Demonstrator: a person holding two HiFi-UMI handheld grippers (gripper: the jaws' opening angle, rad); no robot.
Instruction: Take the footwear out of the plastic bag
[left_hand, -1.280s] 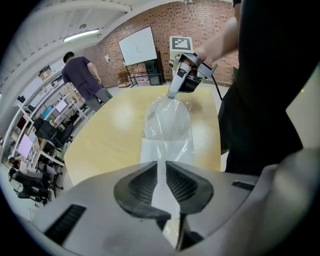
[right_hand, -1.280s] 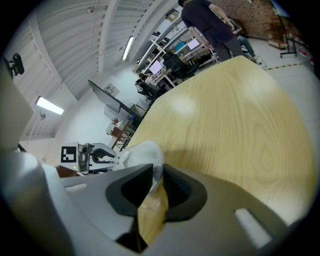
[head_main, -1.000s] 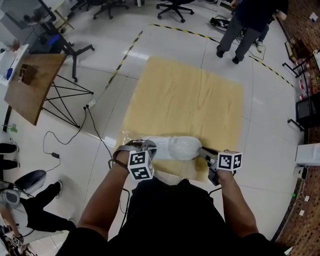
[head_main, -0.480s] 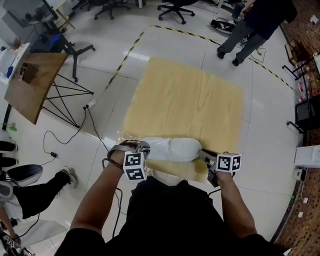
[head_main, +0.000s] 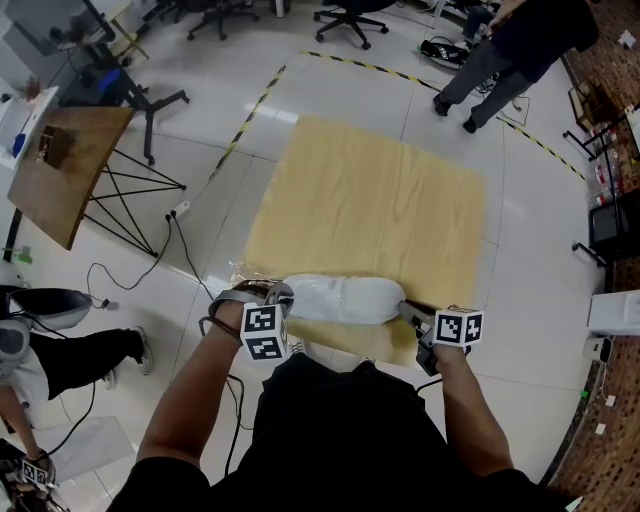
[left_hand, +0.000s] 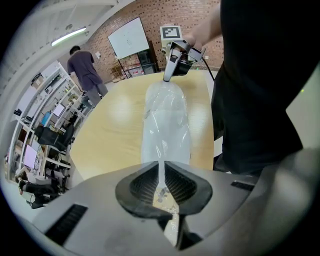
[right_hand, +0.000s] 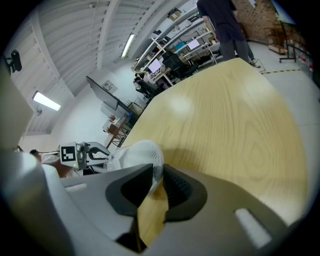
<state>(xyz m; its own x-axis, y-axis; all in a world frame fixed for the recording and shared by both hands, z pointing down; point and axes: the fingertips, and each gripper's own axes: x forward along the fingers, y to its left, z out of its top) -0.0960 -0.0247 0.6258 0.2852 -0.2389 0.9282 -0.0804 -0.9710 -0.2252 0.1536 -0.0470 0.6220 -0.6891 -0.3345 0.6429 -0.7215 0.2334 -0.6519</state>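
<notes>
Head view: plastic bag (head_main: 340, 298) ends pinched in right tool (head_main: 407, 310), just-closing left tool (head_main: 284, 296)

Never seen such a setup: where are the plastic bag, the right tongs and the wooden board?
plastic bag (head_main: 340, 298), head view, middle of its bulge.
right tongs (right_hand: 158, 175), right gripper view, between the tips clamping the bag.
wooden board (head_main: 380, 200), head view, bare middle.

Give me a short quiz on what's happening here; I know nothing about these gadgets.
1. True or false: the plastic bag lies on the wood-grain surface.
2. How many grippers pinch the bag? A one, B two, C none.
3. Fill in: the footwear is ___ the bag.
Key: 1 true. 2 B: the left gripper, whose jaws have just been closing on it, and the right gripper each pinch an end. 3 inside.
</notes>
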